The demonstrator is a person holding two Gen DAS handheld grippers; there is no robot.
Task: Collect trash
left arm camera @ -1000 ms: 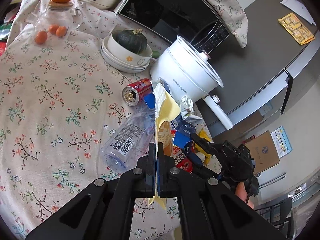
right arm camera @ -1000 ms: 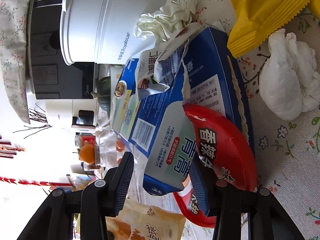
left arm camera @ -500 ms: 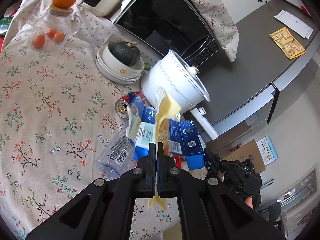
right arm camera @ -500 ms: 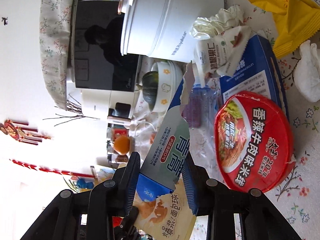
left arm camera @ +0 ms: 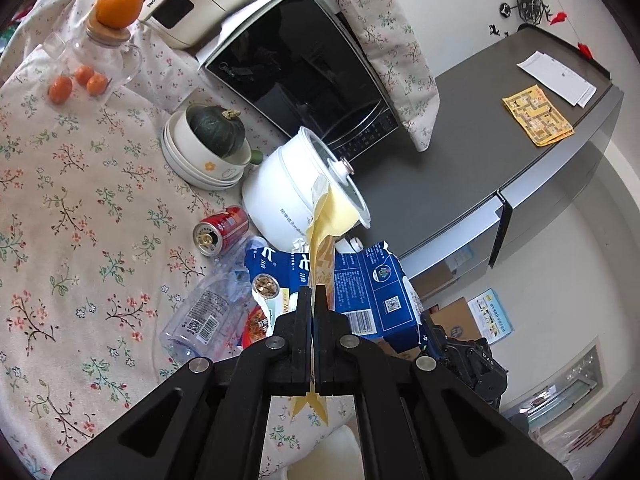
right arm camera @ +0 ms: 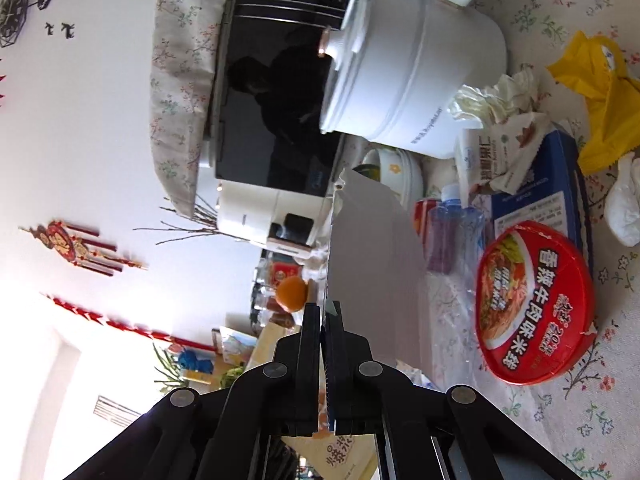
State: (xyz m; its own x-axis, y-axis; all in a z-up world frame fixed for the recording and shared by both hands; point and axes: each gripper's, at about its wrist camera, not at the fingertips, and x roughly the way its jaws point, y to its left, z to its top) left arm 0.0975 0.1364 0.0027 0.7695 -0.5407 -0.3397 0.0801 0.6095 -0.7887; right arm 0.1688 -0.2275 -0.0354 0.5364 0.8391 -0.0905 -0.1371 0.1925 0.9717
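My left gripper point(left arm camera: 312, 294) is shut on a pale yellow snack bag point(left arm camera: 334, 216) that stands up between its fingers. My right gripper point(right arm camera: 324, 308) is shut on the edge of a torn blue carton point(left arm camera: 364, 280), held in the air above the pile; its grey inner face point(right arm camera: 372, 248) fills the right wrist view. On the flowered tablecloth point(left arm camera: 60, 208) below lie a red noodle bowl point(right arm camera: 532, 308), a crushed clear bottle point(left arm camera: 204, 316), a red can point(left arm camera: 220, 232), another blue box point(right arm camera: 536, 208), a yellow wrapper point(right arm camera: 600, 100) and a white tissue point(right arm camera: 624, 200).
A white electric pot point(left arm camera: 292, 192) stands just behind the trash, with a black microwave point(left arm camera: 296, 72) beyond it. Stacked bowls holding a green squash point(left arm camera: 216, 136) and a glass jar topped by an orange point(left arm camera: 116, 0) sit further left. A grey fridge point(left arm camera: 500, 128) is past the table.
The right gripper's jaws closed on the blue carton and raised it off the pile. The left gripper, still shut on the yellow bag, rose and tilted up.
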